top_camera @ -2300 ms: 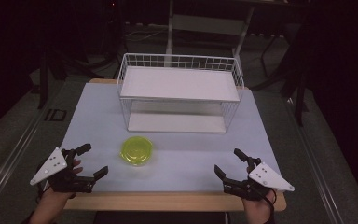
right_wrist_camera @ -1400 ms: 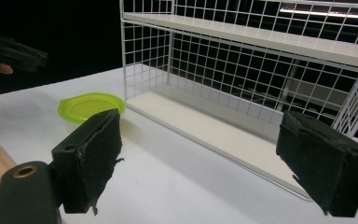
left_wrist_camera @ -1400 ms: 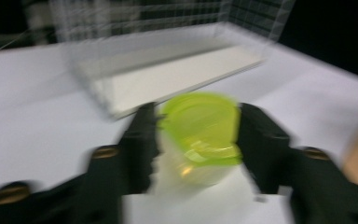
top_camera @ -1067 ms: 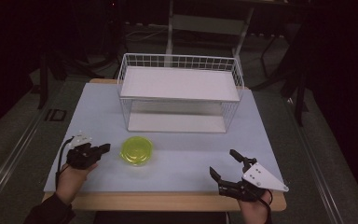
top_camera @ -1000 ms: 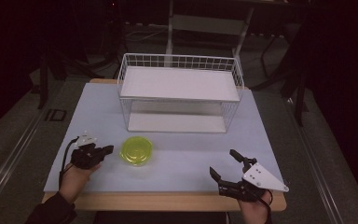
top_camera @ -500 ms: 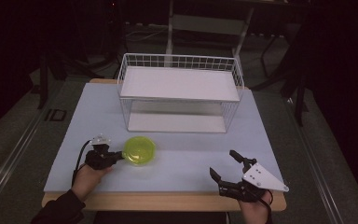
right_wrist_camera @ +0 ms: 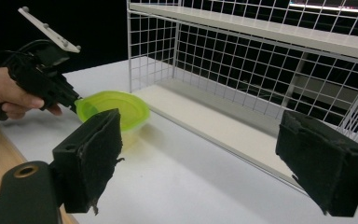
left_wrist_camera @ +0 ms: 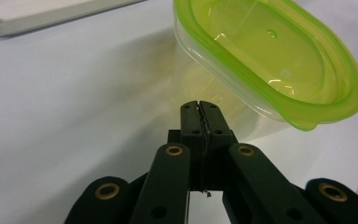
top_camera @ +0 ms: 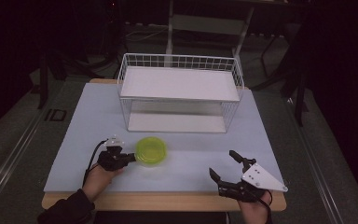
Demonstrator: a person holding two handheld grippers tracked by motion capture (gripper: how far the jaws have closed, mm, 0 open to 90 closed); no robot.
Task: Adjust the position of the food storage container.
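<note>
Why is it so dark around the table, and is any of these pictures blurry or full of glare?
High view: light falls on the table, the room behind is nearly black, and the wire rack looks soft. Left gripper view: the green container is sharp, with small bright glints on its lid and a yellowish cast below. Right gripper view: the near jaws look fuzzy, the rack crisper.

A lab or recording studio, not a home: a pale worktop (top_camera: pixel 84 121) stands alone in a dark room on grey carpet marked with floor tape (top_camera: pixel 9 149). Metal stand legs (top_camera: pixel 170 28) rise behind it, and a bare white wire rack (top_camera: pixel 179 93) sits on top.
</note>
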